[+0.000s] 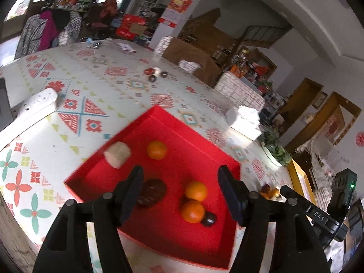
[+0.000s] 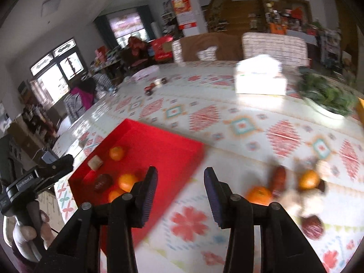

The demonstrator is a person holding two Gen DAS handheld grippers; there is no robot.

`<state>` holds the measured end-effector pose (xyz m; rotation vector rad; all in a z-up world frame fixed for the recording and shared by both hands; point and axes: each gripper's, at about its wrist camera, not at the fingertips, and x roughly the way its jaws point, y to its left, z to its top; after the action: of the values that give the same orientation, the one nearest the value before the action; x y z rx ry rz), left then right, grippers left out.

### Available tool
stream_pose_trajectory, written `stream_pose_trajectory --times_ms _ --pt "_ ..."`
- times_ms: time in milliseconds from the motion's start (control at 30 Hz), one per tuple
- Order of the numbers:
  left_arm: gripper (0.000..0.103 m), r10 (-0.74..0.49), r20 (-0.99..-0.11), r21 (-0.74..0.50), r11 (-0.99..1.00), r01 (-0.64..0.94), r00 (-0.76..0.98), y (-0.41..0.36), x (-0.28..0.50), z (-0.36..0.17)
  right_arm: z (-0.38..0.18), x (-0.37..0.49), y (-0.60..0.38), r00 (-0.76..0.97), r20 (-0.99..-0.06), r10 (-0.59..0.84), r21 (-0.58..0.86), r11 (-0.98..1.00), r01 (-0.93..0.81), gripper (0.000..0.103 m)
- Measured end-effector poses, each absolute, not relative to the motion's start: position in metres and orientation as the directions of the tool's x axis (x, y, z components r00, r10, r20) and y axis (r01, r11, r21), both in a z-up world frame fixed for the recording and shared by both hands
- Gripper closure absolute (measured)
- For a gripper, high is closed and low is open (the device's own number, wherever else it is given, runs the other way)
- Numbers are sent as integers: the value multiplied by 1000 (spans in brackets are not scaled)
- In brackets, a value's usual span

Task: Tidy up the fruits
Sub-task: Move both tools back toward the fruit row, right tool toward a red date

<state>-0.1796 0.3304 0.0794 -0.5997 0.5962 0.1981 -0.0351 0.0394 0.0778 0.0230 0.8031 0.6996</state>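
Sorting loose fruit into the shallow red cardboard tray (image 1: 157, 122) on the desk (image 1: 95, 84), which is spread with a white cloth printed in red and teal geometric motifs. Left-wrist view: the left gripper (image 1: 180, 178) hangs above the tray with its jaws apart and nothing between them. Already in the tray lie three round orange mandarins — one alone at the far side (image 1: 156, 150), two touching near the middle (image 1: 195, 190) — together with a large dark brown rounded fruit (image 1: 152, 191), a small dark round fruit (image 1: 208, 218) against the nearer mandarin, and a pale beige blocky piece (image 1: 117, 154) near the left wall.

Right-wrist view: the right gripper (image 2: 180, 185), jaws likewise apart and empty, points at the bare cloth just beside the tray's right edge. The fruit not yet sorted sits in a blurred cluster to its right: an orange mandarin nearest the jaws (image 2: 259, 195), a second mandarin farther off (image 2: 309, 179), an elongated reddish-brown fruit (image 2: 278, 177) between them, and a dark red round fruit (image 2: 312, 227) toward the lens. Pale pieces lie among them; the blur hides what they are.

Judged step: reaching for the next loose fruit. Good practice — take the nearest mandarin first, centre it between the jaws before closing, and approach from the tray side so the neighbours are not nudged and set rolling. Close only firmly enough to carry; soft skins bruise. Release low over an open patch of the tray floor, clear of the fruit already there.
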Motion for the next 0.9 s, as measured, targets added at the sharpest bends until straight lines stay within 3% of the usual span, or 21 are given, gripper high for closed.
stream_pose_trajectory --times_ms 133,400,900 --pt "33 -26 -573 -455 841 -292 819 304 -175 86 75 -36 -24 555 -659 509 235 839 -490 48" --pt "32 -152 -603 -426 891 -156 783 232 -147 80 42 -27 -108 569 -726 385 229 917 -328 47" --pt "32 -210 -712 -275 961 9 670 132 -83 50 4 -8 -81 486 -757 437 244 879 -410 47"
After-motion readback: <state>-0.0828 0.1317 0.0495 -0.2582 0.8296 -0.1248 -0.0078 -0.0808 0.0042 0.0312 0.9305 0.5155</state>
